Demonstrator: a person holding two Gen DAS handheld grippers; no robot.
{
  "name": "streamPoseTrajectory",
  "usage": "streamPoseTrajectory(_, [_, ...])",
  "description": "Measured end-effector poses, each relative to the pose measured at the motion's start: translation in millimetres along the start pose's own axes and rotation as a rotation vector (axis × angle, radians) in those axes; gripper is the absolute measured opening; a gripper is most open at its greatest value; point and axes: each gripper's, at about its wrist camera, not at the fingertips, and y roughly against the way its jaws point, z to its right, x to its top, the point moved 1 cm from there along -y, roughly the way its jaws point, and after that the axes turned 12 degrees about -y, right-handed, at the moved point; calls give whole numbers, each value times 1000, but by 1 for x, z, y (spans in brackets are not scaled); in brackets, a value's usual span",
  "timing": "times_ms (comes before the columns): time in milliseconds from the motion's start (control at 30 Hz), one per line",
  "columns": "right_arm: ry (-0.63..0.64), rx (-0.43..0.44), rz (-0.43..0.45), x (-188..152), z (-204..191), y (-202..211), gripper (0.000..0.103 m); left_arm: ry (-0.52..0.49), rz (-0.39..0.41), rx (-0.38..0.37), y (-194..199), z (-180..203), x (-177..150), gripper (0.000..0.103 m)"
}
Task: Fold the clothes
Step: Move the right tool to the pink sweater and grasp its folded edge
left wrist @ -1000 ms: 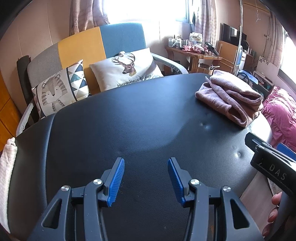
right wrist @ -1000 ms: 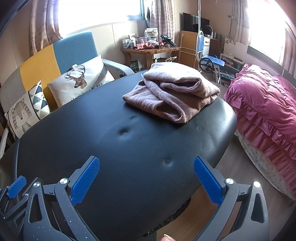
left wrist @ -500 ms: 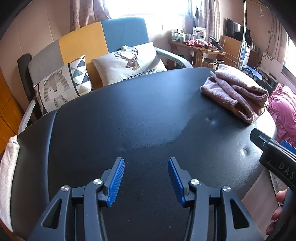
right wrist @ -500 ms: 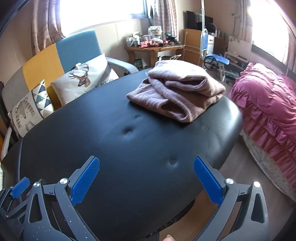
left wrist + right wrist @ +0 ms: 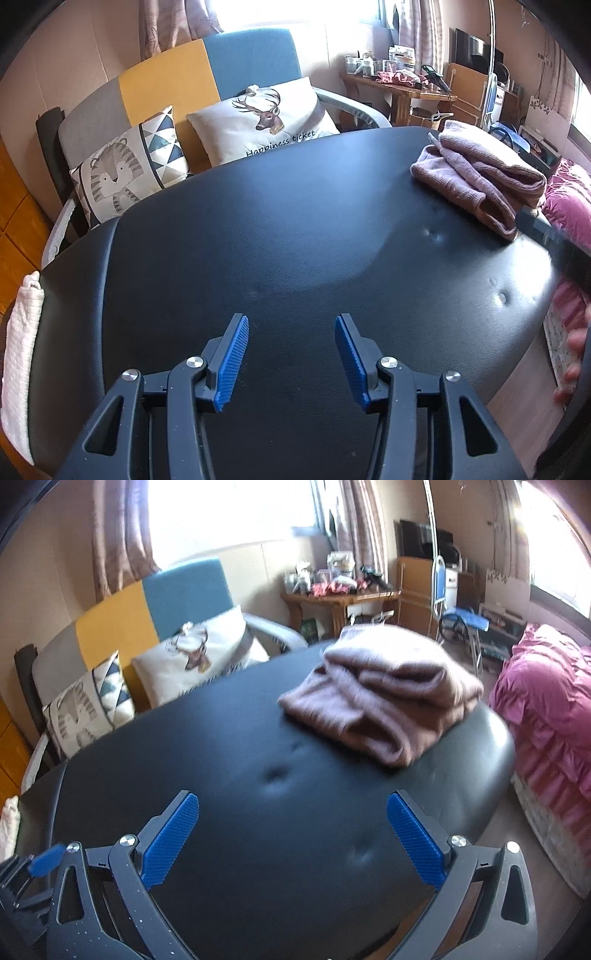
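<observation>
A folded mauve knit garment [image 5: 476, 181] [image 5: 384, 690] lies at the far right end of a black padded table [image 5: 280, 229] [image 5: 240, 775]. My left gripper [image 5: 291, 358] hovers open over the near middle of the table, nothing between its blue pads. My right gripper [image 5: 291, 842] stands wide open above the table's near right part, well short of the garment, also holding nothing. The right gripper's dark body [image 5: 554, 243] shows blurred at the right edge of the left wrist view, with a hand's fingers [image 5: 572, 354] below it.
A sofa [image 5: 207, 70] with a tiger cushion [image 5: 122, 173] and a deer cushion [image 5: 266, 114] runs behind the table. A white cloth [image 5: 22, 350] hangs at the table's left end. A pink bed [image 5: 546, 716] stands right, with a cluttered wooden desk [image 5: 343, 594] behind.
The right wrist view has tilted upward and forward, so the garment now looks larger and blurred. In the left wrist view the right gripper has shifted toward the garment. Both grippers stay open.
</observation>
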Motion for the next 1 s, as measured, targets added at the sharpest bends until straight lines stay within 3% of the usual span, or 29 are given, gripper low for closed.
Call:
streamPoseTrajectory(200, [44,-68,78,36,16,-12,103,60,29,-10,7,-22,16,50])
streamPoseTrajectory(333, [87,-124,68,55,32,-37,103,88,35,1,9,-39,16,50])
streamPoseTrajectory(433, [66,-153,45,65,50,-59,103,72,56,30,9,-46,5,50])
streamPoseTrajectory(733, [203,-292,61,85,56,-125,103,78,56,51,7,-56,-42,50])
streamPoseTrajectory(833, [208,-362,101,97,62,-140,103,124,69,68,14,-73,-54,50])
streamPoseTrajectory(933, [215,-379,109,107,67,-148,103,177,83,84,23,-93,-67,50])
streamPoseTrajectory(1000, [299,-359,117,103,59,-151,102,234,101,93,31,-113,-72,50])
